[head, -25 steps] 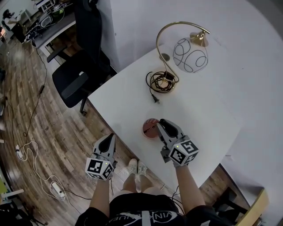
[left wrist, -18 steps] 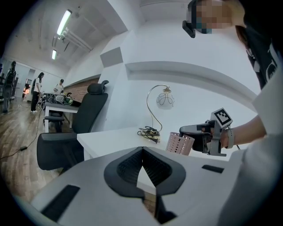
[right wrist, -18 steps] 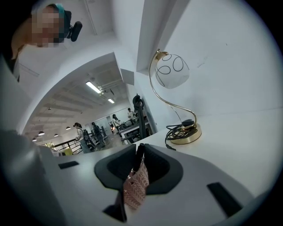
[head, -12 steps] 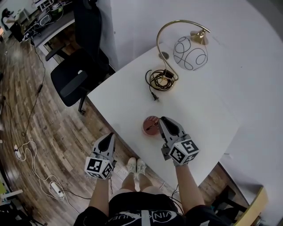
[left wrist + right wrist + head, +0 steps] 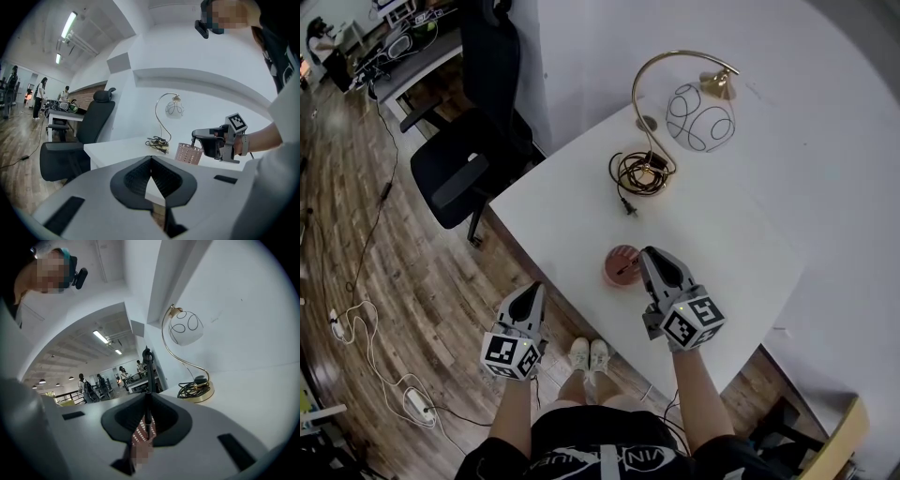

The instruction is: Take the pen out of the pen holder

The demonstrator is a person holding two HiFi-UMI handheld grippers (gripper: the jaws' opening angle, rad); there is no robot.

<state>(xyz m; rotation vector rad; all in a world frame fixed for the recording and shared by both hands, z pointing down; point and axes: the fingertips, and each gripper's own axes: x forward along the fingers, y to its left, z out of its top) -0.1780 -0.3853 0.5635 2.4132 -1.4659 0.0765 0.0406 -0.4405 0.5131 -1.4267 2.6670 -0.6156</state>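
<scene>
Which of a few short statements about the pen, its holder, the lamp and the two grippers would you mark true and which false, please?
1. The right gripper is shut on the pen. True; its jaws have just been closing onto it.
2. The pen lies flat on the table. False: it stands in the pen holder, with the holder upright on the table.
3. The left gripper holds the lamp. False: nothing is between its jaws, and it hangs beside the table, over the floor.
4. The lamp's cord lies coiled at its base. True.
</scene>
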